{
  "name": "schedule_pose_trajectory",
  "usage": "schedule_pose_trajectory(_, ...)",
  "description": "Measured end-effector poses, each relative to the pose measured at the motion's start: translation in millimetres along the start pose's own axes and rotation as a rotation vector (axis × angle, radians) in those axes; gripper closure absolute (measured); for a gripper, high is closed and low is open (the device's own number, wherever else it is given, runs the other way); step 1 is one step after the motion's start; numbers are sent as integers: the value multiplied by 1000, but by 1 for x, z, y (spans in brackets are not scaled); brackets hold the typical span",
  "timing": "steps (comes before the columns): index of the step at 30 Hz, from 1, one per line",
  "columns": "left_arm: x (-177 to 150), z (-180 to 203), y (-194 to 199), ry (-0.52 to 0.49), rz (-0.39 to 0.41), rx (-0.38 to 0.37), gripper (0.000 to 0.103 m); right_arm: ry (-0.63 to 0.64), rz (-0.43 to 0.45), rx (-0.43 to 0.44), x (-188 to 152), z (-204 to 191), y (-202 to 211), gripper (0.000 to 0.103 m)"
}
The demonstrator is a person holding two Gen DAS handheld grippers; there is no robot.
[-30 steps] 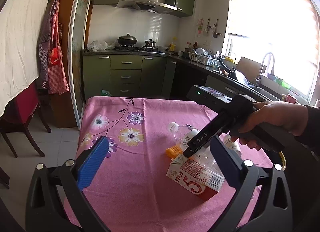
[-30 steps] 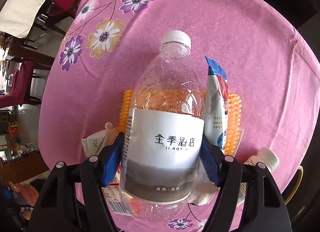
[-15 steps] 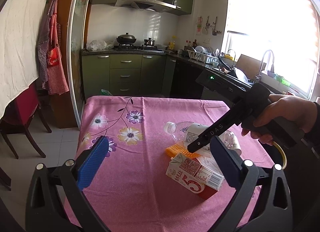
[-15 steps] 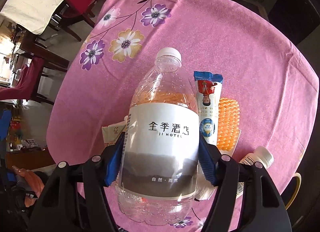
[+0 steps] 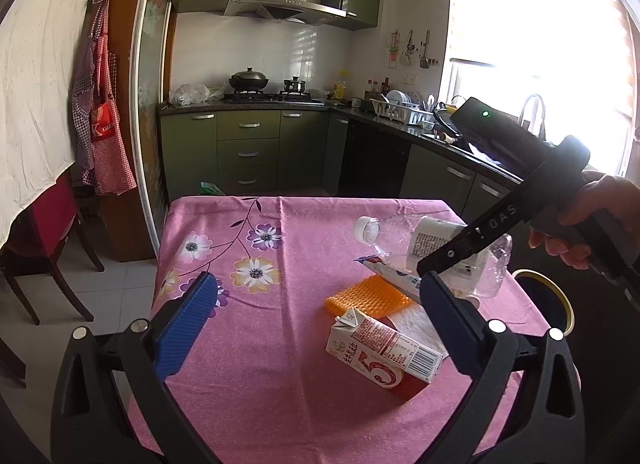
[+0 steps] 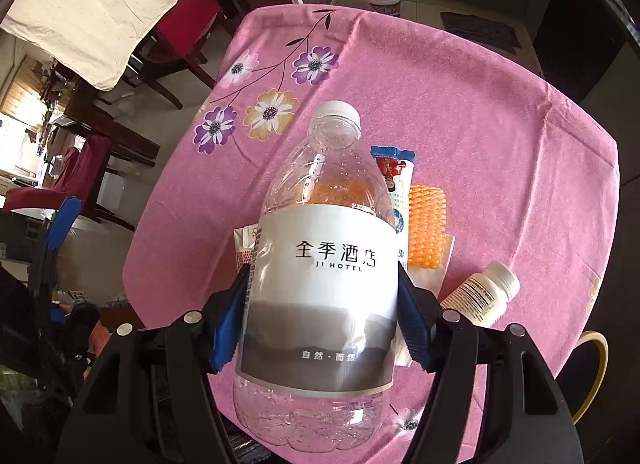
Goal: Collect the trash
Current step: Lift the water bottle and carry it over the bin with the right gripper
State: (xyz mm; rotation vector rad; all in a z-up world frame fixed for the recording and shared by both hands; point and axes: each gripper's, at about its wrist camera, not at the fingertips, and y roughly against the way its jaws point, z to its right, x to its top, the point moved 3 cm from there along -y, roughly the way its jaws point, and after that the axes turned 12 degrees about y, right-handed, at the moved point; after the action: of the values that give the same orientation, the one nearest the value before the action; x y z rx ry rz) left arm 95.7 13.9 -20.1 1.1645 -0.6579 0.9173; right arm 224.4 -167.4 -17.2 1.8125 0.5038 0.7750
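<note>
Right gripper (image 6: 322, 324): jaws clamped on the label of an empty plastic bottle (image 6: 320, 264), held clear above the pink surface (image 6: 500, 112). Left gripper (image 5: 316, 324): jaws wide, empty. Carry the bottle level to the yellow-rimmed bin (image 6: 596, 368), gripping firmly; crushing risks slip.

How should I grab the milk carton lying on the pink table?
Grip the milk carton across its two long flat sides, near the middle, coming from above with the free left hand-held gripper. It lies on its side, so the flat faces give the pads an even hold. The folded top end, pointing toward the orange piece, would likely crumple.
</note>
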Motion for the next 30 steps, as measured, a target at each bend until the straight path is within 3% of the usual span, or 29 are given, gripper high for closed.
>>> schedule_pose_trajectory(9,0,17,-1,-20,-11,-26,7,-99,87,6,-68,34,59,37)
schedule_pose_trajectory(18,-5,44,-5,-59,-24,-65,7,-433,211,-30,-195,150,100,37)
schedule_pose_trajectory(24,-7,60,-14,-79,-44,-84,7,-654,157,-76,-283,232,85,36)
schedule_pose_trajectory(30,-10,71,-19,-99,-56,-88,7,-779,86,-119,-324,295,60,36)
